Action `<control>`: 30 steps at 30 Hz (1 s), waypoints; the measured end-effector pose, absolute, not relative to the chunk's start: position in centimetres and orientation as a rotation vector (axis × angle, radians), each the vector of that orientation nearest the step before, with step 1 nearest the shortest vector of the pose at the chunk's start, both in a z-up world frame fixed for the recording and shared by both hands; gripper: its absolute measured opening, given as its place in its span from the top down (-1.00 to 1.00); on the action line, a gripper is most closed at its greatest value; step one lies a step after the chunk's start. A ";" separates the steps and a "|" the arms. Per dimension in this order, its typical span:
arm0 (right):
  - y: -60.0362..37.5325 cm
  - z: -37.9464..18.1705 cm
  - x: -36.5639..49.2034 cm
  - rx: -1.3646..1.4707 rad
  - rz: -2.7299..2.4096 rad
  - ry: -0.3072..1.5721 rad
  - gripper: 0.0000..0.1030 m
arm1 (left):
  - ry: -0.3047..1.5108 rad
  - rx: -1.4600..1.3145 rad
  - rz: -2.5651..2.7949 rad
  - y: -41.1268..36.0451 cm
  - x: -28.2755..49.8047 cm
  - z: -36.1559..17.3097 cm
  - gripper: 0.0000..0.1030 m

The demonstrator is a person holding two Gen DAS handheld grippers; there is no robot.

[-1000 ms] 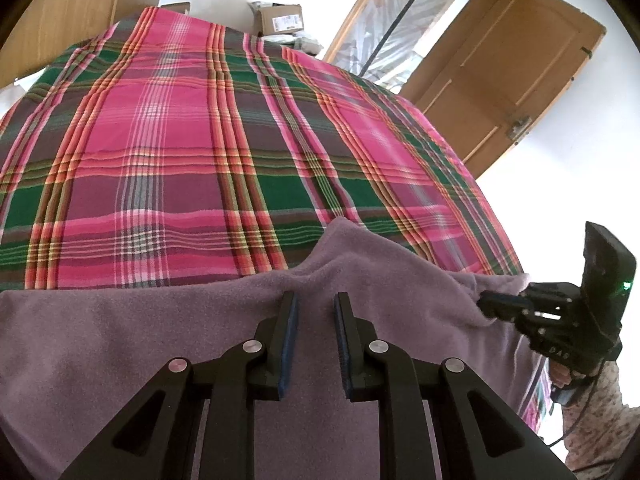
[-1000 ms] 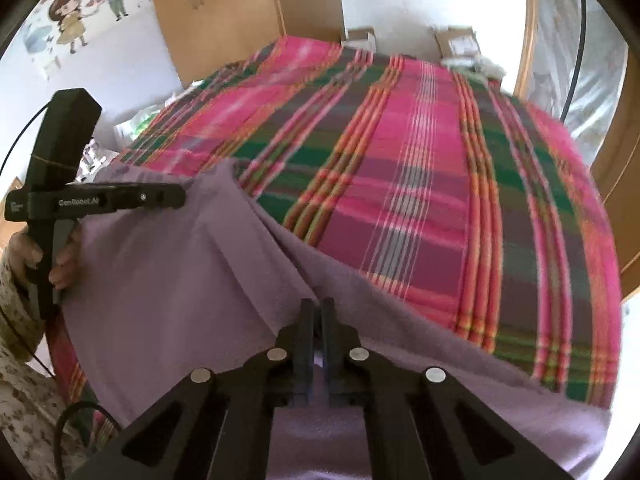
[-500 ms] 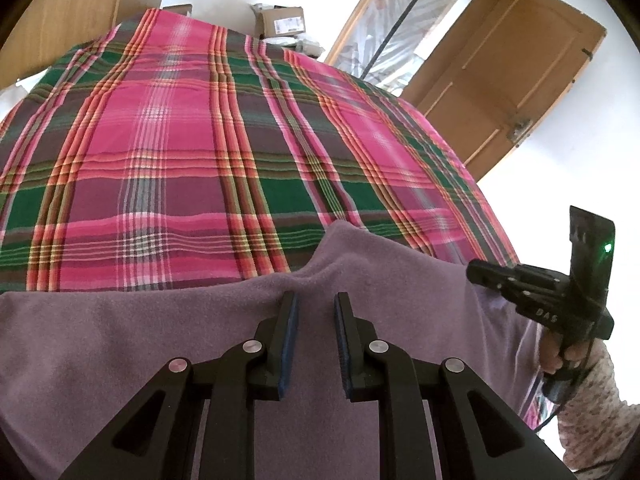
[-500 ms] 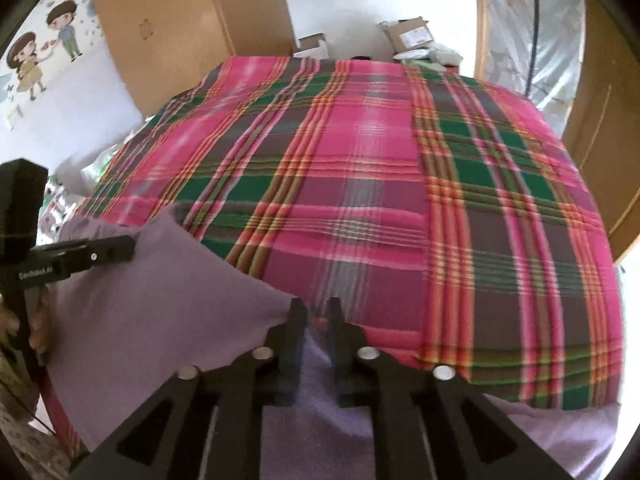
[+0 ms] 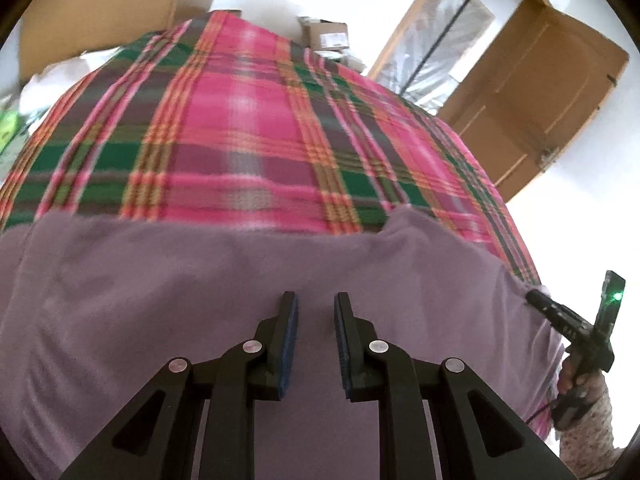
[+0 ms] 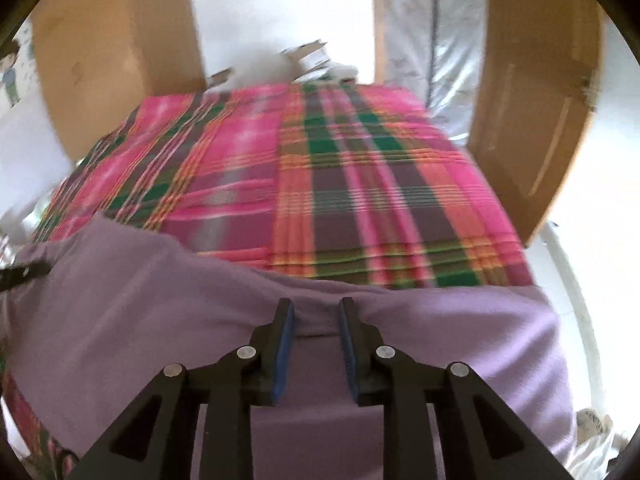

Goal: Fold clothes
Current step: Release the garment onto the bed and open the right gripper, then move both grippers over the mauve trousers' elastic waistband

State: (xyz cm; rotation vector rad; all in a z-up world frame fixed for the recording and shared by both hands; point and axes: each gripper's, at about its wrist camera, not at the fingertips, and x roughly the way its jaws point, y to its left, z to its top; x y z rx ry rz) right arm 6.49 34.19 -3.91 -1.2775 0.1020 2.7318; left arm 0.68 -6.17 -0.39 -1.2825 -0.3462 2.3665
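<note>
A purple garment (image 5: 160,300) lies spread over the near edge of a bed with a pink and green plaid cover (image 5: 240,140). My left gripper (image 5: 314,300) hovers open just over the cloth, its blue pads apart with fabric showing below the gap. The right gripper's body (image 5: 572,328) shows at the garment's right end, held by a hand. In the right wrist view the same garment (image 6: 120,300) drapes across the plaid cover (image 6: 320,184). My right gripper (image 6: 316,306) is open over a raised fold at the cloth's far edge. Both views are motion-blurred.
A wooden door (image 5: 540,92) stands open right of the bed, beside a plastic-covered doorway (image 5: 440,48). A tall wooden wardrobe (image 6: 120,52) is at the far left. Cardboard boxes (image 5: 326,36) sit beyond the bed's far end.
My right gripper has gone from shut on the purple garment to open, letting the cloth go. Both grippers have drawn back, and the garment's far edge now lies lower across the bed.
</note>
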 end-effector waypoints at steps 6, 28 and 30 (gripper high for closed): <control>35.3 -3.3 9.5 -1.208 2.701 0.187 0.51 | -0.420 -1.274 2.417 -9.0 3.4 -0.7 0.64; 34.7 -3.5 18.4 -1.116 2.794 0.208 0.45 | -0.489 -1.227 2.469 -13.6 10.0 -1.3 0.64; 34.8 -2.7 16.9 -1.106 2.824 0.226 0.45 | -0.481 -1.229 2.477 -13.5 10.2 -1.3 0.64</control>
